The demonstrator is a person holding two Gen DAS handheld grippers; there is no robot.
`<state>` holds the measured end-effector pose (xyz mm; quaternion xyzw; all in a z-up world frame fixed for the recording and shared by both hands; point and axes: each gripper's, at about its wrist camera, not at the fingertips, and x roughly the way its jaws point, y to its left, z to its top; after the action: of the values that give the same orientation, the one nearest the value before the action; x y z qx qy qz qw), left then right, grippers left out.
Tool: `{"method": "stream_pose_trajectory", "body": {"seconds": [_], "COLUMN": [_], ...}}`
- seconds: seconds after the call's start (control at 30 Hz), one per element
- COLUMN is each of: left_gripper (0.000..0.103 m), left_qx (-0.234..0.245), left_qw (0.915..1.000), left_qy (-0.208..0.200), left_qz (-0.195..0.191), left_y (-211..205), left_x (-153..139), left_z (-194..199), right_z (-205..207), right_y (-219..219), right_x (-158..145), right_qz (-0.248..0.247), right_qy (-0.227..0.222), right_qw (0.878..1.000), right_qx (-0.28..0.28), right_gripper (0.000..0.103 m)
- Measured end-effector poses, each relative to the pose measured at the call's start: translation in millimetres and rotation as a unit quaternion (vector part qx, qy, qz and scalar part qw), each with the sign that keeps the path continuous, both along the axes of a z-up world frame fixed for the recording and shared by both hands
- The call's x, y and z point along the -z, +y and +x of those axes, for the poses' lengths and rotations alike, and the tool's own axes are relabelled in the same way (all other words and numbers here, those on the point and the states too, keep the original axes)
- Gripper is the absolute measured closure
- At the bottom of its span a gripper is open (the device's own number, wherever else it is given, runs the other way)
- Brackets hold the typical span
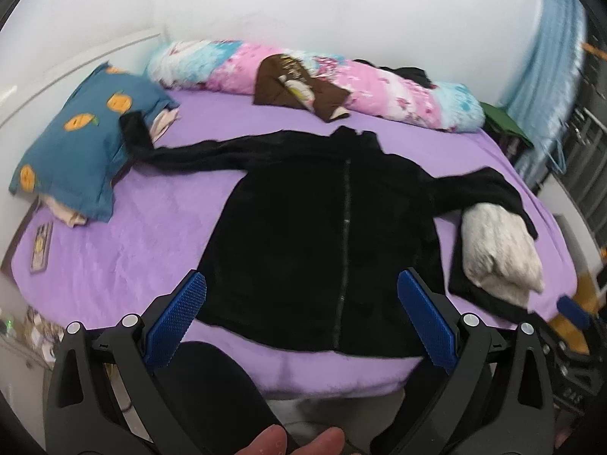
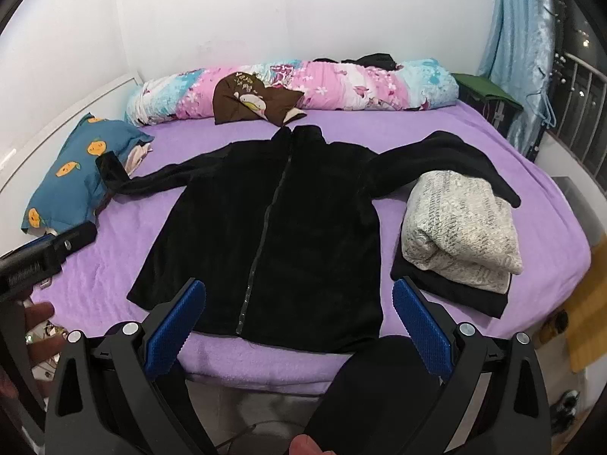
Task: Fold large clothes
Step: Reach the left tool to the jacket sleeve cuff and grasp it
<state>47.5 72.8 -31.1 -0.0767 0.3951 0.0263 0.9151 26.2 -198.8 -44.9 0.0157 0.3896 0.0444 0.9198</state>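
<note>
A black zip-up jacket (image 1: 322, 235) lies flat and face up on the purple bed (image 1: 151, 250), sleeves spread to both sides; it also shows in the right wrist view (image 2: 273, 227). Its left sleeve reaches onto the blue pillow, its right sleeve drapes over a folded pile. My left gripper (image 1: 301, 292) is open and empty, held above the jacket's hem at the bed's near edge. My right gripper (image 2: 299, 295) is open and empty, also above the hem. The left gripper shows at the left edge of the right wrist view (image 2: 41, 254).
A folded cream knit (image 2: 459, 223) sits on folded black cloth at the bed's right. A blue pillow with orange prints (image 2: 79, 174) lies at left. A rolled pink-and-blue quilt (image 2: 303, 87) with a brown garment (image 2: 250, 98) lies along the wall. A blue curtain (image 2: 523, 57) hangs at right.
</note>
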Motion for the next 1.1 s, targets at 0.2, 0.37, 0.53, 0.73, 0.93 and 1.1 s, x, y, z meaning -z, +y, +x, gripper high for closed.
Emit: {"method": "stream_pose_trajectory", "body": {"seconds": [0.2, 0.37, 0.53, 0.73, 0.93, 1.1], "left_gripper": [0.006, 0.006, 0.006, 0.006, 0.006, 0.006], "left_qx": [-0.036, -0.089, -0.129, -0.182, -0.247, -0.293], "left_qw": [0.9974, 0.9902, 0.9853, 0.9757, 0.9465, 0.9272], "left_qy": [0.007, 0.005, -0.011, -0.03, -0.036, -0.025], "left_qz": [-0.062, -0.108, -0.111, -0.118, -0.205, -0.232], "left_y": [55, 124, 183, 255, 322, 380], "left_x": [23, 45, 74, 117, 163, 197], "left_z": [35, 77, 127, 194, 236, 275], "right_z": [19, 38, 63, 87, 106, 118], "right_y": [7, 14, 22, 38, 52, 59], "right_x": [13, 27, 46, 68, 85, 97], "right_qz": [0.009, 0.008, -0.002, -0.028, -0.037, -0.046], "right_qy": [0.012, 0.025, 0.049, 0.074, 0.093, 0.107], "right_qw": [1.0, 1.0, 0.999, 0.997, 0.995, 0.992], "right_qx": [-0.003, -0.006, -0.004, -0.015, -0.026, -0.037], "right_gripper": [0.006, 0.006, 0.006, 0.006, 0.006, 0.006]}}
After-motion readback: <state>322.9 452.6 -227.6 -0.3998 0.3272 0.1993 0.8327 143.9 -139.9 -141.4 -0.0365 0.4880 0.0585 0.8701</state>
